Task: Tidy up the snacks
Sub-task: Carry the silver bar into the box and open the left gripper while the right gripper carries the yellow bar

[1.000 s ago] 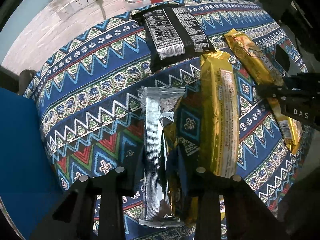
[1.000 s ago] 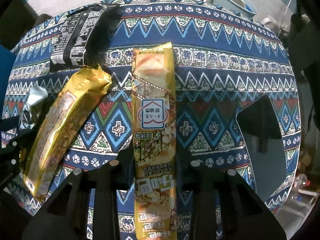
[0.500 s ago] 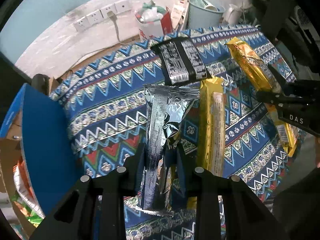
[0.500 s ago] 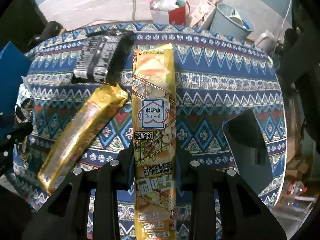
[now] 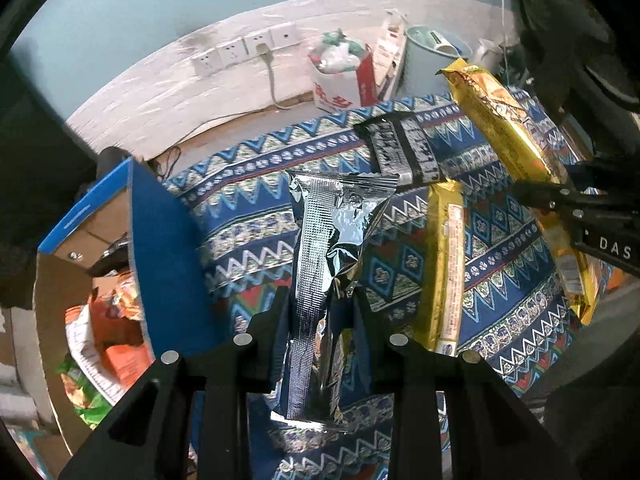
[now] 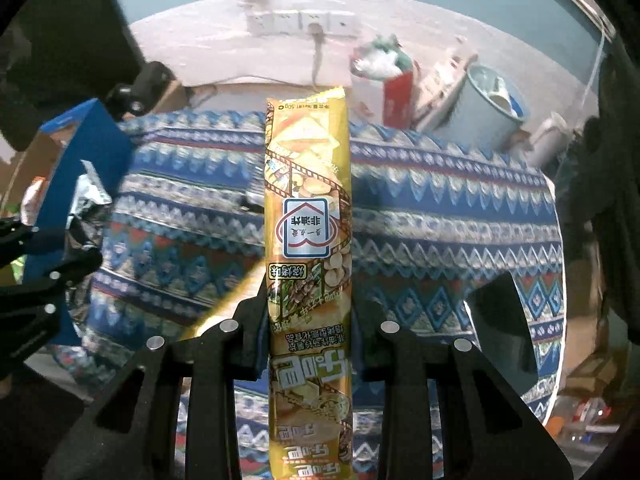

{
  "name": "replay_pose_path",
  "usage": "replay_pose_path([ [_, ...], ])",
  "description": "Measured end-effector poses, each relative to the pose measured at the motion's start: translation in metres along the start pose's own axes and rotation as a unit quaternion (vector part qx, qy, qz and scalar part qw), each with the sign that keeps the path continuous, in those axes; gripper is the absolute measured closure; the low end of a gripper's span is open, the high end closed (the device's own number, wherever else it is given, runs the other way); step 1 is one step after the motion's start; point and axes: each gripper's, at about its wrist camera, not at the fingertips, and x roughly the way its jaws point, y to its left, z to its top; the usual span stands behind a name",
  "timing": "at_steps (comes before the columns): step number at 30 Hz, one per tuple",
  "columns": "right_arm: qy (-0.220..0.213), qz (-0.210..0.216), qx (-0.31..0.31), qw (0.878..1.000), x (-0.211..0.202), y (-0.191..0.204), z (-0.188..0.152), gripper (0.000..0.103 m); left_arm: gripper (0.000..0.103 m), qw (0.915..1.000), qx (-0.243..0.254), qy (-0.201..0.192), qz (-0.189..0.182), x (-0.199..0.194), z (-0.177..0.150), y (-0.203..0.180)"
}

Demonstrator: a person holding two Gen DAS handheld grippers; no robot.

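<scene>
My left gripper (image 5: 322,308) is shut on a silver foil snack packet (image 5: 332,248) and holds it up above the patterned tablecloth (image 5: 248,216). My right gripper (image 6: 310,312) is shut on a long yellow snack packet (image 6: 308,216), also lifted off the cloth; that packet shows at the right of the left wrist view (image 5: 508,140). A gold packet (image 5: 444,264) and a black packet (image 5: 404,152) lie on the cloth. The silver packet shows at the left edge of the right wrist view (image 6: 86,196).
A blue-sided cardboard box (image 5: 160,248) holding several snack bags (image 5: 108,340) stands left of the table. A dark flat object (image 6: 500,320) lies on the cloth at right. Behind the table are a red-white bag (image 5: 340,76), a bucket (image 6: 488,108) and wall sockets (image 5: 244,48).
Both grippers have risen from the table, each carrying its packet. The views now take in the wall, and the box at left has come into sight.
</scene>
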Motion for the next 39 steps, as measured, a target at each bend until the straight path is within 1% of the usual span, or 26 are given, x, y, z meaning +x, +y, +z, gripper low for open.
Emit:
replay_pose_path([
  [13,-0.024,0.044,-0.04,0.998,-0.016,0.063,0.034,0.074,0.073,0.9979,-0.053,-0.034,0.01,-0.036,-0.009,0.052],
  [17,-0.027,0.055,-0.051,0.997,-0.017,0.084,0.045,0.074,0.073,0.9963,-0.074,-0.043,-0.006,-0.047,-0.013,0.068],
  [21,-0.03,0.065,-0.062,0.996,-0.019,0.105,0.054,0.074,0.073,0.9937,-0.096,-0.049,-0.032,-0.058,-0.019,0.083],
  [26,-0.033,0.077,-0.078,0.993,-0.021,0.13,0.063,0.074,0.074,0.9891,-0.116,-0.07,-0.058,-0.079,-0.028,0.098],
  [32,-0.031,0.089,-0.092,0.991,-0.021,0.156,0.068,0.074,0.074,0.9834,-0.137,-0.092,-0.074,-0.099,-0.036,0.113],
  [39,-0.031,0.103,-0.105,0.989,-0.023,0.18,0.074,0.074,0.075,0.9769,-0.157,-0.121,-0.08,-0.127,-0.044,0.135],
])
